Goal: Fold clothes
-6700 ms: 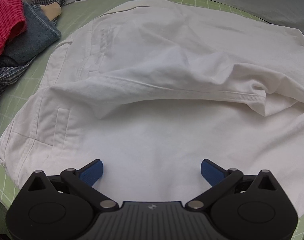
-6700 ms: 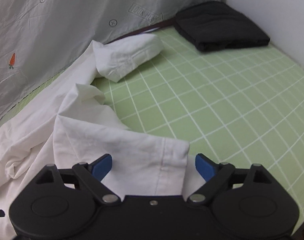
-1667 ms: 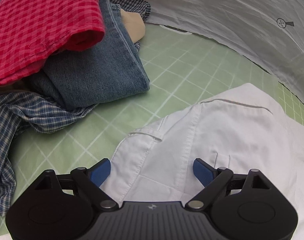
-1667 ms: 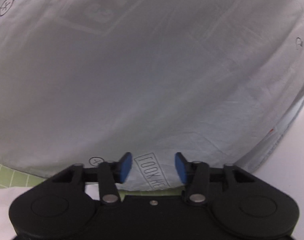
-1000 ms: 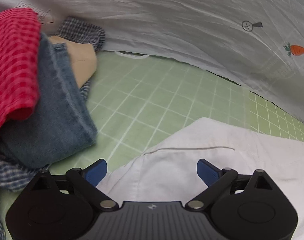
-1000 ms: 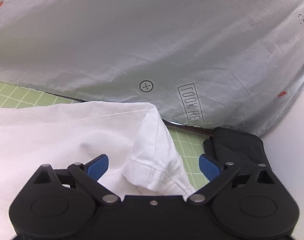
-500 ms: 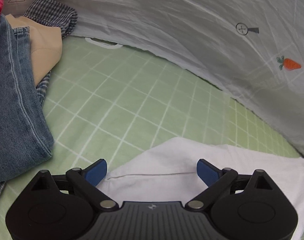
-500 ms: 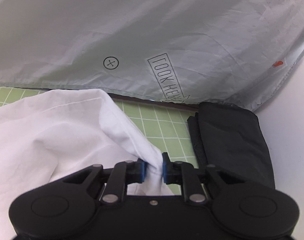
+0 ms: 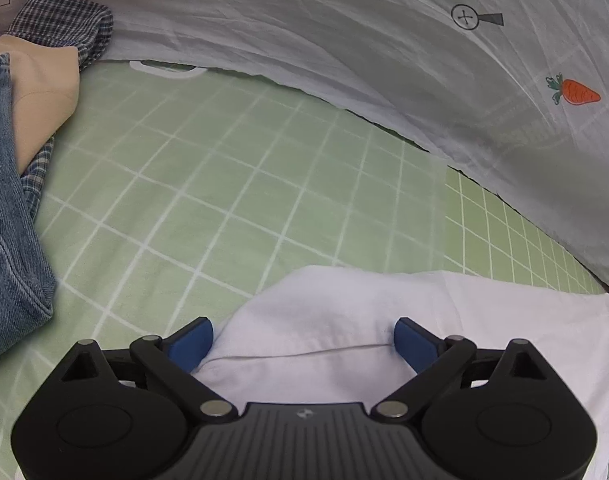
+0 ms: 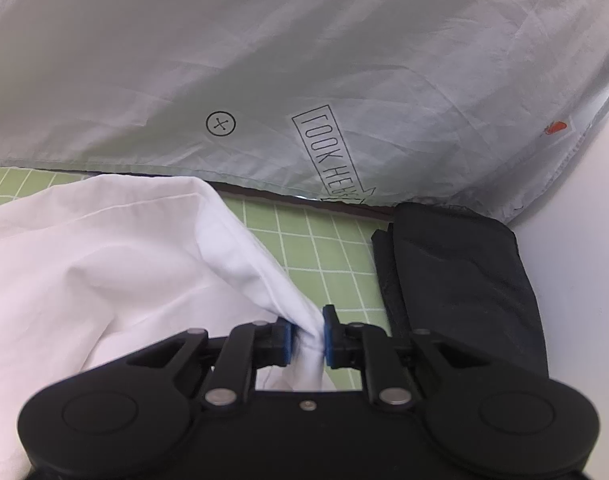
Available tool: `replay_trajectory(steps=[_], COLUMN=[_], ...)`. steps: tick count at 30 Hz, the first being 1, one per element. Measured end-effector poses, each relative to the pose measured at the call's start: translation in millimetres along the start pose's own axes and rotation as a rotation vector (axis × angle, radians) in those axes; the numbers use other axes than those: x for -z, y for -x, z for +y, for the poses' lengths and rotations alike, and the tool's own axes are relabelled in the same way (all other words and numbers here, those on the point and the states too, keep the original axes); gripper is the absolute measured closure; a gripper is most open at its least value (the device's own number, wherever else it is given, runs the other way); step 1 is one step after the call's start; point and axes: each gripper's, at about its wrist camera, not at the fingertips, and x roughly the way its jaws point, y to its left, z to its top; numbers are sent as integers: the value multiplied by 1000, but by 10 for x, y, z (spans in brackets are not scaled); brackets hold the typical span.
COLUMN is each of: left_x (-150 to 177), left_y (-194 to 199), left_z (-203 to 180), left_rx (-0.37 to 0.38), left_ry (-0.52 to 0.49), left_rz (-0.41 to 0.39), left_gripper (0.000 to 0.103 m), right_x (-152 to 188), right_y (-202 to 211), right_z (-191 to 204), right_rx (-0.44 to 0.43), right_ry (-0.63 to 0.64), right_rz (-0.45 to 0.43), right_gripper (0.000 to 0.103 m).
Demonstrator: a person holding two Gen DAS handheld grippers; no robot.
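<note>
White trousers lie on the green grid mat. The right gripper pinches a bunched corner of them, its jaws closing further; a second ago they stood wide. The left gripper straddles the waistband, jaws closing but not yet touching cloth. Beyond lie a folded black garment and jeans. The grey sheet behind reads "LOOK HERE", mirrored.

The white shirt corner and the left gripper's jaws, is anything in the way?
No. The white shirt corner already lies between the left gripper jaws, which are closing with only cloth between them. The jeans sit off to the side.
</note>
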Motion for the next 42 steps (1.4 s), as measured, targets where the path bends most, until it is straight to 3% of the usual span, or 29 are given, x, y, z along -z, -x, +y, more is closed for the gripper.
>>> replay_trajectory(steps=[1, 3, 5, 6, 14, 19, 23, 27, 28, 29, 30, 31, 33, 34, 35, 36, 42], left_x=[10, 40, 103, 140, 386, 537, 433, 102, 7, -85, -174, -229, -216, -152, -76, 4, 505], left_y=[16, 60, 161, 239, 1297, 1979, 2077, 1674, 1474, 1261, 1058, 916, 856, 892, 901, 891, 774], left_z=[-33, -97, -181, -233, -448, -400, -440, -364, -315, -289, -279, -279, -276, -263, -271, -291, -477], left_rx=[-14, -24, -17, -28, -78, -85, -123, -155, -177, -222, -276, -321, -351, -328, -308, -294, -213], left_ry=[-23, -55, -61, -69, -5, 66, 21, 25, 42, 45, 42, 41, 77, 101, 104, 97, 25], left_rz=[-2, -8, -30, -51, -294, -427, -476, -464, -431, -390, -347, -314, -302, -318, -311, -293, -164], left_gripper=[29, 64, 81, 84, 87, 87, 87, 85, 81, 73, 70, 71, 69, 64, 48, 40, 40], right_x=[0, 3, 9, 12, 74, 126, -197, -851, -1038, -1222, -1350, -1465, -1482, -1386, -1245, -1083, -135], right_y=[30, 134, 257, 319, 1146, 1615, 1619, 1195, 974, 682, 451, 237, 163, 190, 192, 147, -425], right_z=[-2, -21, -80, -112, -686, -953, -870, -602, -503, -385, -289, -200, -211, -267, -314, -344, -523], right_rx=[4, 33, 71, 91, 260, 332, 344, 265, 238, 232, 241, 251, 172, 118, 81, 63, -68], right_ry=[8, 29, 38, 42, 30, 56, 148, 203, 203, 212, 203, 188, 33, -69, -143, -188, -416], right_rz=[-13, -59, -103, -124, -321, -385, -448, -489, -484, -450, -393, -331, -295, -291, -269, -227, 80], right_gripper=[92, 93, 94, 94, 95, 95, 95, 94, 79, 46, 33, 30, 31, 20, 10, 9, 15])
